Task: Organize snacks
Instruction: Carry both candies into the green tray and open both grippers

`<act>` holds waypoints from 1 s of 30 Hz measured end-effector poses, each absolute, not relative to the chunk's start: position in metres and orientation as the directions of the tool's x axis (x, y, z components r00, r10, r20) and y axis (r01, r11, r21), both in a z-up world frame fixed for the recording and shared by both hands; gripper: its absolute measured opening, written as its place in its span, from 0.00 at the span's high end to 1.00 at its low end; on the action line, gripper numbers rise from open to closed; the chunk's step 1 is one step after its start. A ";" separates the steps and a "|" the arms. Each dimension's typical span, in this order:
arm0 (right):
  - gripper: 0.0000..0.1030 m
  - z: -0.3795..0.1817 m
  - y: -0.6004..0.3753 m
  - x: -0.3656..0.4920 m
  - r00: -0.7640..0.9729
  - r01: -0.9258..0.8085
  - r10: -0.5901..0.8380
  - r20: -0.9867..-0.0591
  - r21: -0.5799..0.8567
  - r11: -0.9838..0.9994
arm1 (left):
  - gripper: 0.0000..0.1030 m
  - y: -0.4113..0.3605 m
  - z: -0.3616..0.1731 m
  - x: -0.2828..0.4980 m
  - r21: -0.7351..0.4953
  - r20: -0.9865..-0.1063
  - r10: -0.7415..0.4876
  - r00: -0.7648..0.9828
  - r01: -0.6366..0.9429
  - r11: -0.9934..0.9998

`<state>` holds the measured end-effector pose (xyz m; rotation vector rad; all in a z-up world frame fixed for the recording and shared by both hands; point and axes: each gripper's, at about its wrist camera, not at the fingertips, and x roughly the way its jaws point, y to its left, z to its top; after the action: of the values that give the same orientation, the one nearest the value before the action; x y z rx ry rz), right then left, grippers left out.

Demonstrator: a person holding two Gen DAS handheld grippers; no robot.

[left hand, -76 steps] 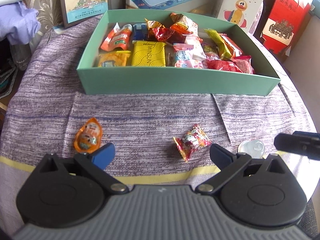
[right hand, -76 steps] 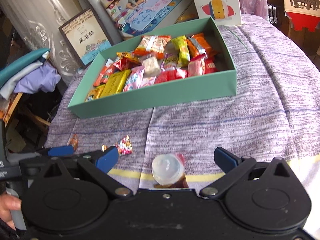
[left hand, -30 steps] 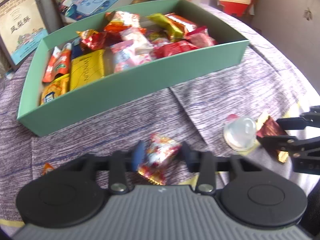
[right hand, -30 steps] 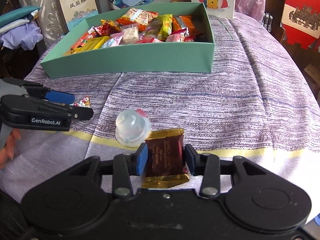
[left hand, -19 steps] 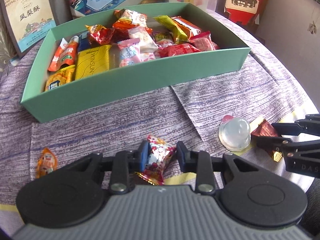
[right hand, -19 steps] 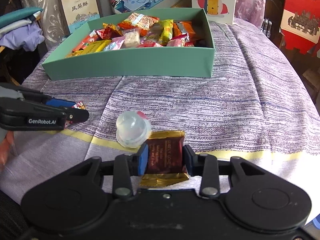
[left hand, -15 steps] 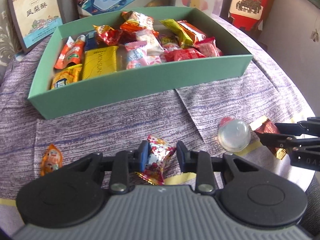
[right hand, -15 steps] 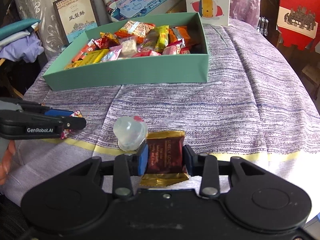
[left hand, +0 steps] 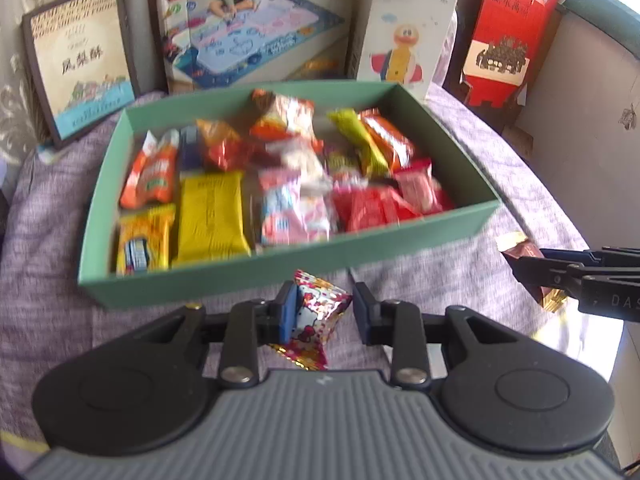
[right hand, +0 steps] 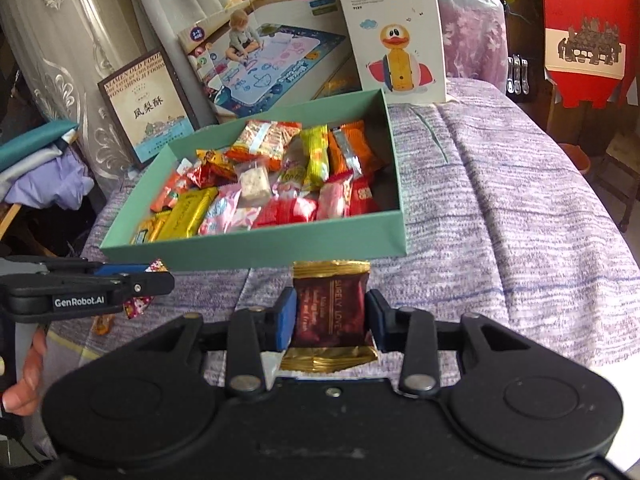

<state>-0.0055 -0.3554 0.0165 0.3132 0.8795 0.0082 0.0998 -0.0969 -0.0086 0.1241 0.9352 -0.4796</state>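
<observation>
Snacks were the job: candy (left hand: 316,312) was pinched between left gripper (left hand: 322,312) fingers, brown pack (right hand: 331,312) clamped by right gripper (right hand: 331,316). Box (left hand: 280,268) stood just ahead of both. Step: carrying, I judge. Next: go over front wall & release inside.

"Rely-Poly Duck" on duck box (right hand: 394,36); "GenRobot.AI" on left gripper (right hand: 148,284).

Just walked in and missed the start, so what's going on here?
A person is sorting snacks with a handheld gripper in each hand. The left gripper is shut on a cartoon-print candy, and the right gripper is shut on a brown chocolate packet. Both are held off the purple tablecloth, in front of the green box, which is already full of wrapped snacks.
</observation>
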 end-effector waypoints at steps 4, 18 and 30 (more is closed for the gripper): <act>0.64 0.025 -0.366 0.040 0.659 0.133 0.147 -0.738 0.307 0.942 | 0.71 -0.117 0.007 0.133 -0.065 -0.780 -0.326 0.534 0.449 0.891; 0.64 0.011 -0.417 0.196 0.667 0.173 0.187 -0.721 0.394 0.903 | 0.71 -0.191 0.003 0.259 -0.053 -0.785 -0.304 0.541 0.430 0.901; 0.18 -0.015 -0.427 0.253 0.684 0.194 0.177 -0.708 0.411 0.891 | 0.30 -0.217 -0.018 0.296 -0.036 -0.787 -0.273 0.553 0.401 0.915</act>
<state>0.2531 -0.4274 -0.0147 0.4852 0.8265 -0.0098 0.2964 -0.2174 -0.0180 0.1545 0.9015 -0.4004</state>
